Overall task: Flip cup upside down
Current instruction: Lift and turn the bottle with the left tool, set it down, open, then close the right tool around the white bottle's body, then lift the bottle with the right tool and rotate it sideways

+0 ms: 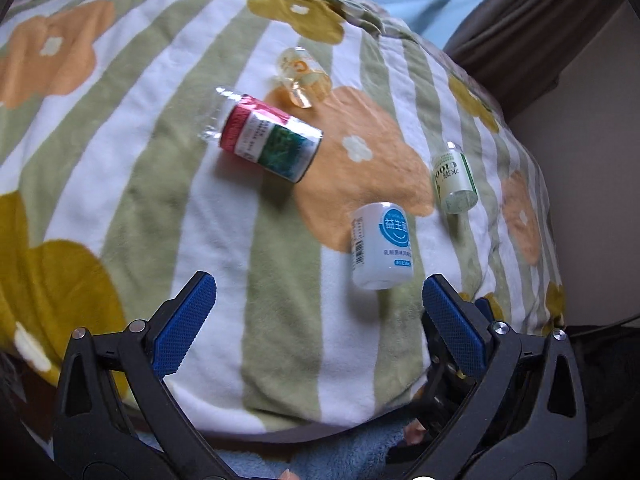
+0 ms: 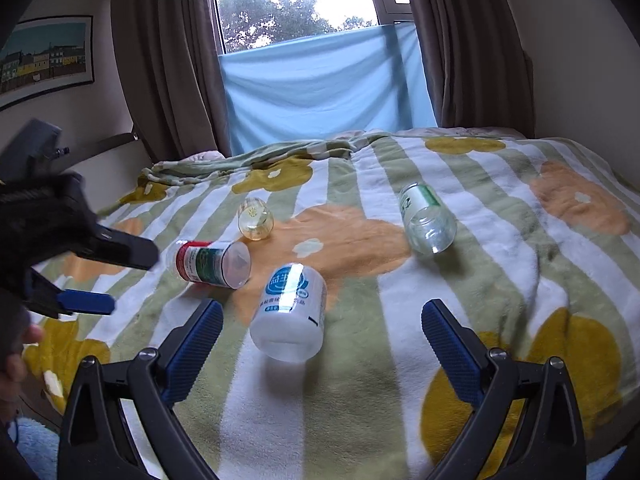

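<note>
Left wrist view, containers: four lie on their sides on the blanket (image 1: 120, 128).
Cup: small clear cup (image 1: 302, 74), farthest, tipped over.
Left gripper (image 1: 318, 300): open, empty, near the white bottle (image 1: 380, 246).
Right wrist view, containers: four again; cup far left of centre.
Right gripper (image 2: 322, 322): open, empty.

Your left hand-held gripper (image 2: 86, 276) smears with motion blur at the right wrist view's left edge, its body cut off there. A hand (image 2: 16, 356) below it is mostly out of frame. Print on the red-banded cup (image 1: 270, 142) is too small to read, and the picture (image 2: 42, 58) is clipped.
</note>
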